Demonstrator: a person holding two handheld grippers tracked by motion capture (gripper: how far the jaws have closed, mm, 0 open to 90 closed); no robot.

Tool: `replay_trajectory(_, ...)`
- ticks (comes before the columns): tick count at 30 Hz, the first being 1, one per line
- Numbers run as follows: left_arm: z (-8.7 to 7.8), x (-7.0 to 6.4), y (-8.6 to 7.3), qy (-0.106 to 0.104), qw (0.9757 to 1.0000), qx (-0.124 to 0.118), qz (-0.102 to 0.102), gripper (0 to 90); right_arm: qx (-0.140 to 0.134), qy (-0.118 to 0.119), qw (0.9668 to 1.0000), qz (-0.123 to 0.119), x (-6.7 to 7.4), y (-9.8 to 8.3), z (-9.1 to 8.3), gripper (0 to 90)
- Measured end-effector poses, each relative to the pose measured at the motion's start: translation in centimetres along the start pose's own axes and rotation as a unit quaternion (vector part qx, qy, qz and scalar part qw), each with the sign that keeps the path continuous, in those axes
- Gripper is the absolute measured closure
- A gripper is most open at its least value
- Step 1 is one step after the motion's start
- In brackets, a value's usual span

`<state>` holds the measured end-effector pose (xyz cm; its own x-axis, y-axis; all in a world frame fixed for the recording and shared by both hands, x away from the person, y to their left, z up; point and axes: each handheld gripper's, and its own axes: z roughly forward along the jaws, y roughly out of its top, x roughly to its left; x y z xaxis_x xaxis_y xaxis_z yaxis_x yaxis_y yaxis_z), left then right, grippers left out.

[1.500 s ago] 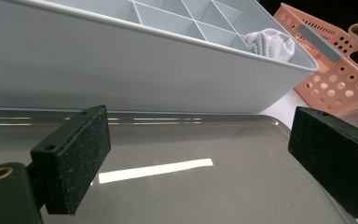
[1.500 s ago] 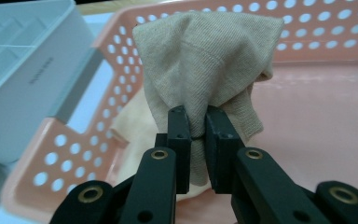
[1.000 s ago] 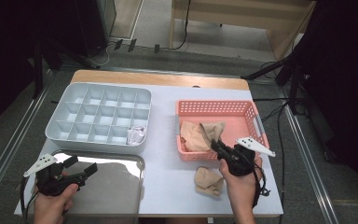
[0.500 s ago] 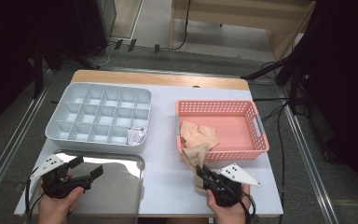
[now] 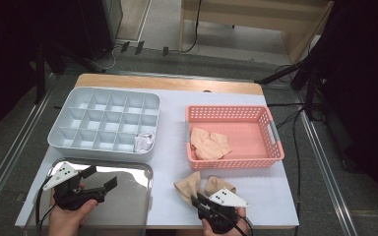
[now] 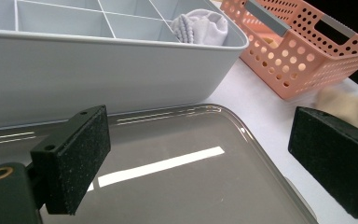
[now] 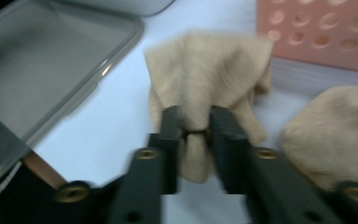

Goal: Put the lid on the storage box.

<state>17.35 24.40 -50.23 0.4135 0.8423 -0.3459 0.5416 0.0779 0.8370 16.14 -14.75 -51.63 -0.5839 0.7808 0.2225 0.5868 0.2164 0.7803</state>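
Observation:
My right gripper is low at the table's front edge. In the right gripper view its jaws pinch a fold of a beige sock lying on the white table; the jaws have just been opening, with the fold still between them. That sock lies beside a second beige sock. More beige socks sit in the pink basket. My left gripper hangs open over the metal tray, nothing between its pads.
A grey divider box stands at the back left, with a white sock in its near right cell. The pink basket is close behind the two loose socks. The tray borders the box's front wall.
My right gripper came from the basket's front wall down to the table's front edge, bringing a beige sock onto the table. The left gripper stayed over the tray.

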Motion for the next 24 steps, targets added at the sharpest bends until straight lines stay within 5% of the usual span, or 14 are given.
replay_trajectory(3,0.2,-0.1,-0.1,-0.002,1.0,0.002,0.001,6.3,0.002,-0.008,0.9991,-0.041,0.1,-0.7,0.2,47.8)
replay_trajectory(5,0.2,-0.2,-0.1,-0.003,1.0,0.003,0.002,6.3,-0.01,-0.015,0.9988,-0.045,-0.1,-0.7,-0.6,46.3)
replay_trajectory(10,0.5,-0.4,-0.3,-0.005,1.0,0.007,0.004,6.3,-0.064,-0.066,0.9957,0.009,-2.8,-0.4,-3.5,44.9)
replay_trajectory(14,0.8,-0.8,-0.3,-0.006,0.9998,0.011,0.012,6.3,-0.07,-0.121,0.9898,0.03,-5.2,-1.0,-3.0,41.4)
replay_trajectory(17,0.9,-1.1,-0.3,-0.007,0.9998,0.013,0.013,6.3,-0.047,-0.13,0.9899,0.031,-5.6,-1.7,-1.5,45.8)
replay_trajectory(20,1.0,-1.2,-0.3,-0.008,0.9997,0.016,0.015,6.3,-0.043,-0.164,0.9854,-0.016,-4.9,-2.1,-0.8,61.6)
replay_trajectory(24,1.0,-1.5,-0.4,-0.01,0.9997,0.017,0.014,6.3,-0.046,-0.163,0.9855,0.003,-5.0,-1.8,-1.1,76.7)
